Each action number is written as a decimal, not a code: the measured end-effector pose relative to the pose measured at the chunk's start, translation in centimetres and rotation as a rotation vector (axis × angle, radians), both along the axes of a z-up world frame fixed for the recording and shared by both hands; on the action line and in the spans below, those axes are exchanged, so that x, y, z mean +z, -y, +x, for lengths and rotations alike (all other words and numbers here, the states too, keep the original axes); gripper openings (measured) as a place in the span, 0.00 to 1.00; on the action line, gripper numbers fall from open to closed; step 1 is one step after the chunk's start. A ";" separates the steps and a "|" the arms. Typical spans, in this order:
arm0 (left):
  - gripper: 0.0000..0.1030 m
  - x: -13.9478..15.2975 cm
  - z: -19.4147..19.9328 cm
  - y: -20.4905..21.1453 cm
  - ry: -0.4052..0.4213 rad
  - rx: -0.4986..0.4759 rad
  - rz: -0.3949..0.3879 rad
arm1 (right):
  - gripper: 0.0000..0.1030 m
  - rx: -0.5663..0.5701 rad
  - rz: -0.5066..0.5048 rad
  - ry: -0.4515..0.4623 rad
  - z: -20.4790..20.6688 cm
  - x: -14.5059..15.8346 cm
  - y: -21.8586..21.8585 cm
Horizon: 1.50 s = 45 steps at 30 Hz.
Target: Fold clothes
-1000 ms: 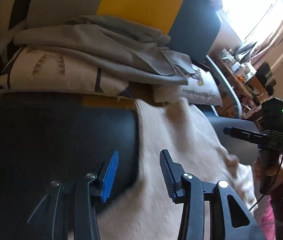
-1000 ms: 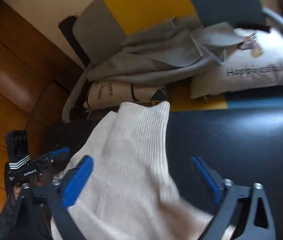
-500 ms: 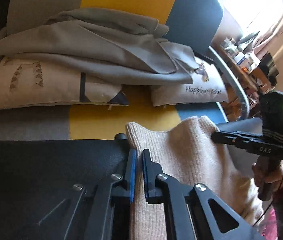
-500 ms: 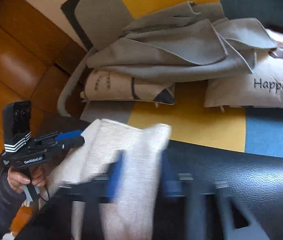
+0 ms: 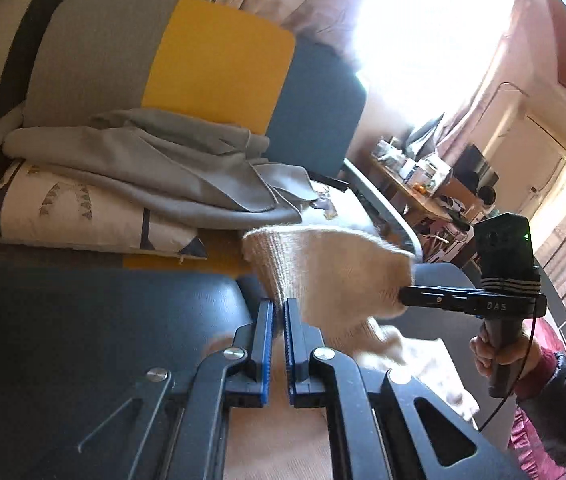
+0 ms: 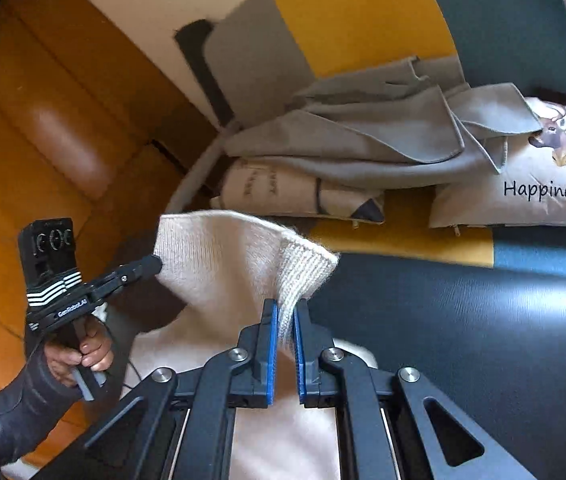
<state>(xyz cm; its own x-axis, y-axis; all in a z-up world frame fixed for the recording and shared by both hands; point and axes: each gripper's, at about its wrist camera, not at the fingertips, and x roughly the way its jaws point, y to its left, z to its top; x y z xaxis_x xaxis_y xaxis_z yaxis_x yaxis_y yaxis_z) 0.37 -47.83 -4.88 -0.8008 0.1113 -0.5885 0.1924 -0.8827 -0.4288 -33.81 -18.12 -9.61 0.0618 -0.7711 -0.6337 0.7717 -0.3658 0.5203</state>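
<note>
A cream knit sweater (image 5: 335,272) lies on a dark leather surface (image 5: 103,320), with one ribbed edge raised off it. My left gripper (image 5: 279,308) is shut on one corner of that edge. My right gripper (image 6: 286,308) is shut on the other corner of the sweater (image 6: 235,264), and the edge hangs stretched between the two. The right wrist view shows the left gripper (image 6: 155,265) at the left, held by a hand in a dark sleeve. In the left wrist view the right gripper (image 5: 405,294) stands at the right. The rest of the sweater trails under both grippers.
Behind the sweater a crumpled grey garment (image 5: 163,168) lies over two printed pillows (image 6: 523,184) on a sofa with grey, yellow and blue cushions (image 5: 219,56). An orange wooden panel (image 6: 43,120) is at the left; a cluttered table (image 5: 423,176) stands by the bright window.
Both grippers went from open around the sweater's edge to shut on it. They then rose and lifted that edge off the dark surface.
</note>
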 end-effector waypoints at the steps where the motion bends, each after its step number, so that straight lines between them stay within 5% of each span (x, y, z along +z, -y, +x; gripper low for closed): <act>1: 0.04 -0.3 0.9 -0.6 0.003 -0.001 0.002 | 0.08 -0.002 -0.003 -0.006 0.9 0.2 -0.8; 16: 0.00 -5.7 9.4 -6.9 0.138 0.007 0.026 | 0.04 -0.166 0.055 0.122 7.6 -6.0 -10.6; 21: 0.21 -6.7 10.6 -2.4 0.083 0.098 0.394 | 0.09 -0.233 -0.001 0.182 6.9 -5.9 -11.1; 22: 0.24 -6.6 10.5 -2.1 0.076 0.104 0.407 | 0.10 -0.244 -0.022 0.200 6.5 -5.9 -11.1; 24: 0.28 -6.5 9.9 -1.7 0.073 0.097 0.417 | 0.22 -0.242 -0.031 0.211 5.7 -5.8 -10.0; 26: 0.35 -6.8 8.5 -2.0 0.104 0.062 0.428 | 0.49 -0.231 -0.013 0.226 5.0 -6.2 -8.8; 28: 0.37 -7.1 7.4 -2.8 0.148 0.050 0.389 | 0.52 -0.205 0.027 0.231 4.6 -7.0 -7.3; 30: 0.34 -7.5 6.3 -3.5 0.193 0.038 0.347 | 0.51 -0.167 0.072 0.181 5.1 -7.2 -6.0; 31: 0.24 -7.6 5.8 -3.9 0.216 0.033 0.326 | 0.44 -0.148 0.095 0.154 5.4 -7.3 -5.3; 32: 0.07 -7.4 5.5 -4.2 0.222 0.038 0.291 | 0.26 -0.134 0.123 0.118 5.7 -7.1 -4.8; 34: 0.04 -6.9 5.2 -4.6 0.215 0.046 0.255 | 0.07 -0.106 0.161 0.079 6.3 -6.8 -4.0; 39: 0.04 -3.6 6.8 -4.9 0.094 0.041 0.260 | 0.07 -0.099 0.108 0.035 7.1 -4.0 -4.6; 45: 0.04 -3.5 9.4 -5.6 0.108 0.029 0.272 | 0.07 -0.096 0.047 0.042 8.8 -1.7 -6.5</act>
<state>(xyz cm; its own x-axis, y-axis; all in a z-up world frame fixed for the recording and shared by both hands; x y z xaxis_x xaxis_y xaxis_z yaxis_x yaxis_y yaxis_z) 9.72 -42.24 -8.41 -0.7400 0.2549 -0.6224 0.2733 -0.7316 -0.6246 -24.98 -11.64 -11.35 0.0163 -0.7445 -0.6674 0.7101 -0.4613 0.5320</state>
